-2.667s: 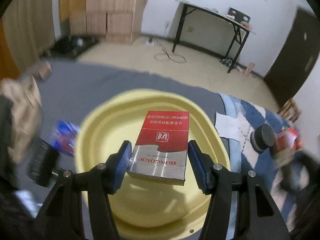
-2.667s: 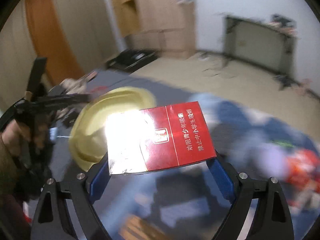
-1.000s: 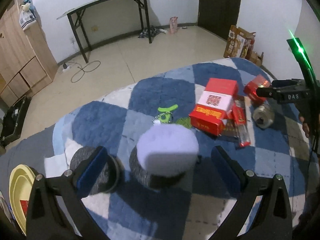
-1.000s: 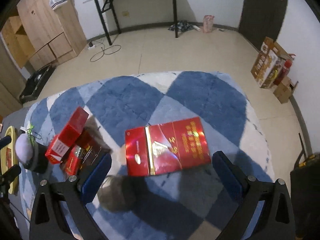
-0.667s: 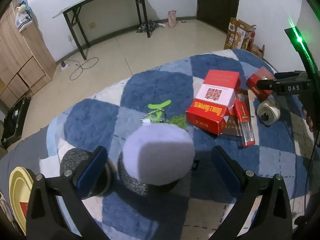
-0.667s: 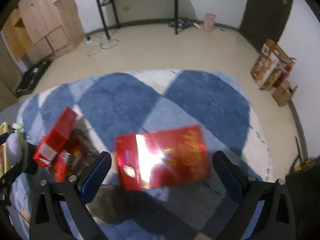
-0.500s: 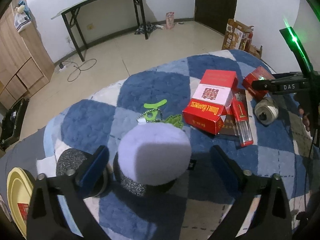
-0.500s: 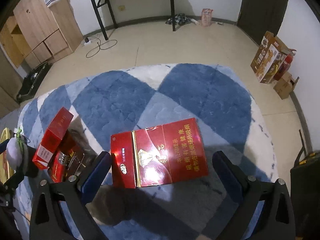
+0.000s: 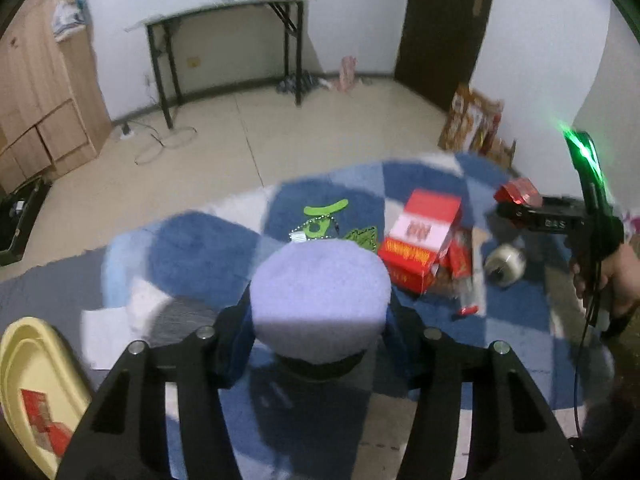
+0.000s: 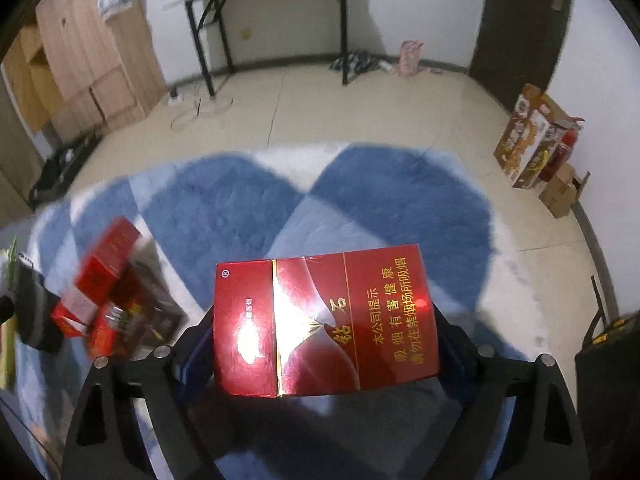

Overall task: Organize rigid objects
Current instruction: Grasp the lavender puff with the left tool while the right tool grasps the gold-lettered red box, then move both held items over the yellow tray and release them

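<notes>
two grippers are at work over a blue-and-white checked rug (image 9: 200,252) spread on the floor. the left gripper (image 9: 320,320) has its fingers (image 9: 236,336) clamped on either side of a round object with a pale lavender top and a dark base (image 9: 320,300), which fills the gap between them. beyond it on the rug lie a green keychain piece (image 9: 320,220), a red and white box (image 9: 420,240) tilted on a small heap of red packs (image 9: 460,264), and a pale round roll (image 9: 505,264) just beside the heap. at the lower left edge of that view sits a yellow basin (image 9: 24,360) with a red pack (image 9: 40,416) already inside it. a hand (image 9: 616,276) at the right edge holds the other tool, which shows a green light. in the right wrist view, the right gripper (image 10: 324,340) has a glossy red cigarette carton with gold lettering (image 10: 324,320) between its fingers (image 10: 196,340); the jaws are closing and both fingers sit right at the carton's short ends, though whether they already press on it is hard to tell. to the left, blurred, is the same heap of red packs. a black-legged table (image 10: 272,12) stands against the far wall, with wooden cabinets (image 10: 80,60) to its left and cardboard boxes (image 10: 536,148) on the floor near a dark door (image 10: 520,20).
</notes>
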Action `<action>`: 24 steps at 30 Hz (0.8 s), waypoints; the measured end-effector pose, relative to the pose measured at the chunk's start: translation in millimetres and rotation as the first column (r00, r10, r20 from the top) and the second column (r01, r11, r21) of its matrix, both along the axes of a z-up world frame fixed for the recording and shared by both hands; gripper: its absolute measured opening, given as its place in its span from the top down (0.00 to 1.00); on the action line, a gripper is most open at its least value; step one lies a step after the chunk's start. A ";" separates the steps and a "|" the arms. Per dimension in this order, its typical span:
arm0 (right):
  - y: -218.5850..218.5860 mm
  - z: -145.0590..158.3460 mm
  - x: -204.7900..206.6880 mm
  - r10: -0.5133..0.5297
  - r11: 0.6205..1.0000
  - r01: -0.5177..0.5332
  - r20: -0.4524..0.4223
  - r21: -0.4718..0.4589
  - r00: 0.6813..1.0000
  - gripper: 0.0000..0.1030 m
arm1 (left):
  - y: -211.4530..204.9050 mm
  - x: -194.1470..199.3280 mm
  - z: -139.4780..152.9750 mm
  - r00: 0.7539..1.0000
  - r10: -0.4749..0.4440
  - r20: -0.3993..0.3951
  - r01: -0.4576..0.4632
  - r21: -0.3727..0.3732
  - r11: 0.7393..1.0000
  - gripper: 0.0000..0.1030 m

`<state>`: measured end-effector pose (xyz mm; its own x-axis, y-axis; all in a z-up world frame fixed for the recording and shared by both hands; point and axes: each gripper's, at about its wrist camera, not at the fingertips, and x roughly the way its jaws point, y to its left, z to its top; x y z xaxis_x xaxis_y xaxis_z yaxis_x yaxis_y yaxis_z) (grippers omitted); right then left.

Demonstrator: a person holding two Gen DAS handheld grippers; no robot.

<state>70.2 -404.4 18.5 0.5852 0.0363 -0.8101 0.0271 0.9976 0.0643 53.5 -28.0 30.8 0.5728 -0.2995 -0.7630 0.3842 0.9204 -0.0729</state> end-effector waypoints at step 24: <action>488.6 57.2 -131.5 0.799 0.601 -0.799 0.029 -0.023 0.600 0.13 | 372.0 -95.9 -42.5 0.811 0.564 -0.153 -0.567 0.026 0.823 0.44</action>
<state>-61.3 84.2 75.7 0.3514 0.4974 -0.7932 -0.7833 0.6203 0.0420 -42.4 344.0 -11.7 0.5275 0.0262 -0.8492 -0.2209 0.9694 -0.1072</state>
